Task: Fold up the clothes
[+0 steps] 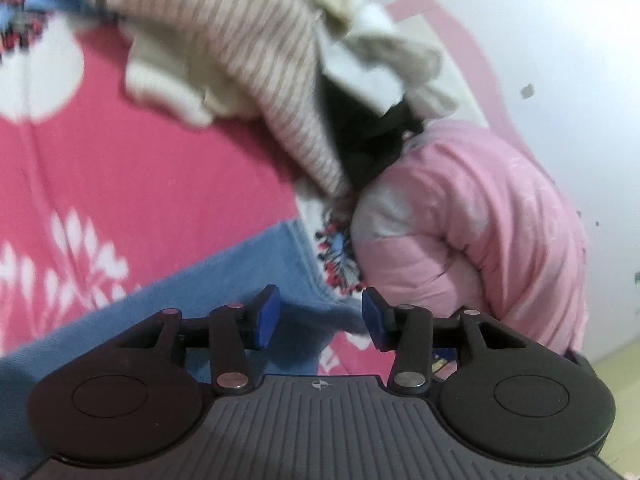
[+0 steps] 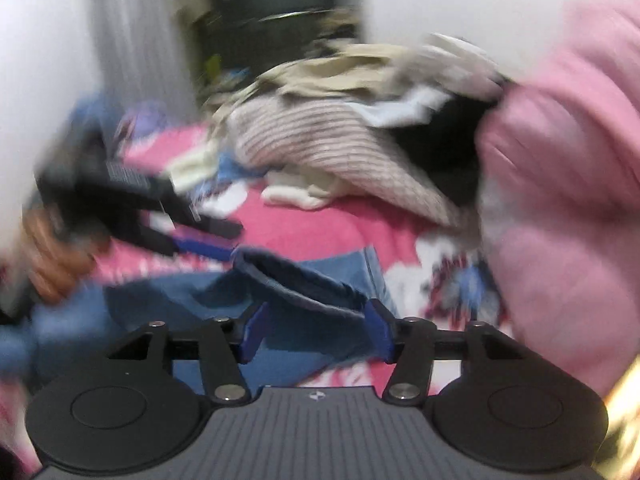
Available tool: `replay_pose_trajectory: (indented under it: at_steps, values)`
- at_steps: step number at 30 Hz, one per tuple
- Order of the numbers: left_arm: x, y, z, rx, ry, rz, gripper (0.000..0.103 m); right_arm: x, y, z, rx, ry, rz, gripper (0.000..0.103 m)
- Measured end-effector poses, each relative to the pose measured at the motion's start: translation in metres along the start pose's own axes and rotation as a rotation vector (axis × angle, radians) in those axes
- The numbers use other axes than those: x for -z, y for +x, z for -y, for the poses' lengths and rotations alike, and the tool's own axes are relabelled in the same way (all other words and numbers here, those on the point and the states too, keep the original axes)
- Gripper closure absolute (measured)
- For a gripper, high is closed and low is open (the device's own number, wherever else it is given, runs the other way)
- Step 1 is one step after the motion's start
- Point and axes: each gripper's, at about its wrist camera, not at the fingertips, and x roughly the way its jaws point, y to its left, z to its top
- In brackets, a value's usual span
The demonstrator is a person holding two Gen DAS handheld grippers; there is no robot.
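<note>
Blue garment [image 2: 304, 280] lies before heaped clothes [image 2: 340, 120] beside pink quilt [image 2: 560, 160].

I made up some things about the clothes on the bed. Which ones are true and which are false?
1. Both grippers are open. True: the left gripper and the right gripper show a gap between their pads.
2. The striped garment lies in the pile. True.
3. The blue garment is folded away in a drawer. False: it lies on the pink floral bedspread.
4. The puffy bundle is green. False: it is pink.
</note>
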Motion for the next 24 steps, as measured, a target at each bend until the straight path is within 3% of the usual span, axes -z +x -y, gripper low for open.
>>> replay_pose_trajectory:
  at_steps: [5,12,17,20,23,24]
  values:
    - [0.010,-0.050,-0.005,-0.023,0.016,0.036,0.057,-0.021,0.041,-0.003,-0.056,-0.161,-0.046,0.033]
    - [0.074,-0.123,-0.027,-0.193,0.069,0.016,0.057,-0.051,0.099,0.003,-0.167,-0.167,-0.153,0.034]
    - [0.115,-0.156,-0.033,-0.420,0.219,0.015,0.057,-0.054,0.138,0.006,-0.148,-0.160,-0.262,0.046]
    - [0.130,-0.167,-0.043,-0.520,0.273,0.006,0.057,-0.050,0.155,0.006,-0.119,-0.164,-0.313,0.056]
    - [0.138,-0.174,-0.055,-0.573,0.278,0.014,0.057,-0.045,0.160,0.002,-0.086,-0.166,-0.332,0.071]
    - [0.138,-0.175,-0.057,-0.584,0.277,0.022,0.057,-0.045,0.157,0.002,-0.071,-0.161,-0.324,0.083]
